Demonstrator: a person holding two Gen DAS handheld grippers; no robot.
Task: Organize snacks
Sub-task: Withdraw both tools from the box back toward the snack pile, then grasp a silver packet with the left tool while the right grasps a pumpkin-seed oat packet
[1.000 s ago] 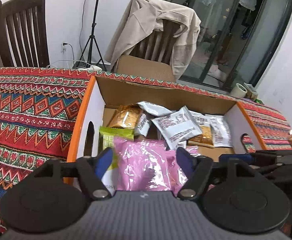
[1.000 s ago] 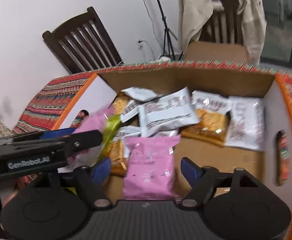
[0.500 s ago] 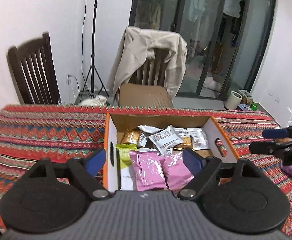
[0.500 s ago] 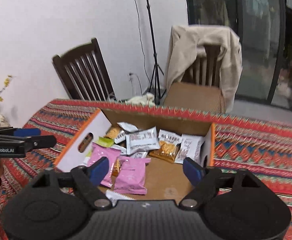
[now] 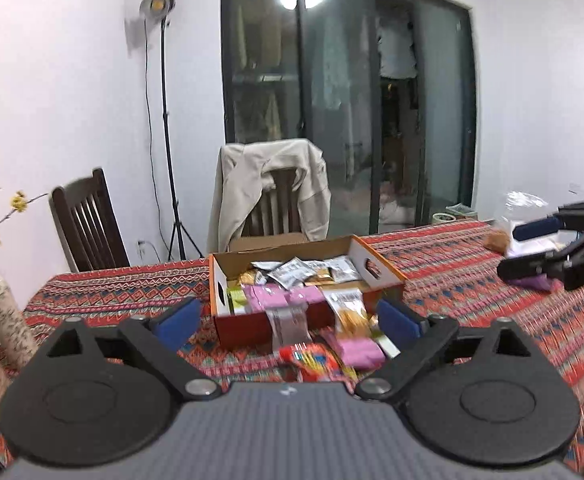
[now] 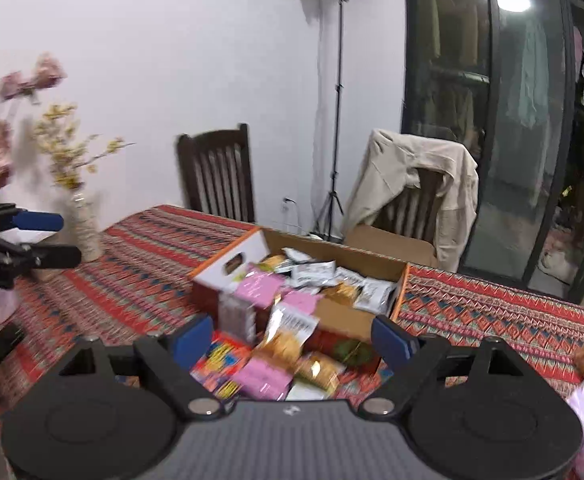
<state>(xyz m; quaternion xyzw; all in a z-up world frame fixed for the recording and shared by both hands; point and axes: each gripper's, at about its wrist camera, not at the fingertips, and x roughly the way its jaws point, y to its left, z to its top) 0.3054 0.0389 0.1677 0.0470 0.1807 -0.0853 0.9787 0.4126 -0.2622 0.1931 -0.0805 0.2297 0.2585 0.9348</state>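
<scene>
- Hovering above the desk, the left tool is seen released, its jaws wide apart and nothing between them.
- The right tool is likewise released and empty; it is held over the near edge of the desk.
- The cardboard box stands in the middle of the patterned cloth, and many snack packets are lying inside it, among them pink packets and silver packets.
- Some packets are not inside: a red packet, a pink packet and a golden packet are lying on the desk just in front of the box, and two packets are hanging over its front wall.
- It is judged that the step in hand is a pause between two placements, with both tools away from the snacks.
- For the next move, one tool should be lowered to a loose packet in front of the box and clenched on its edge; then the packet should be lifted over the front wall.
- Care is needed, because the soft packets can slip or be crushed.
</scene>
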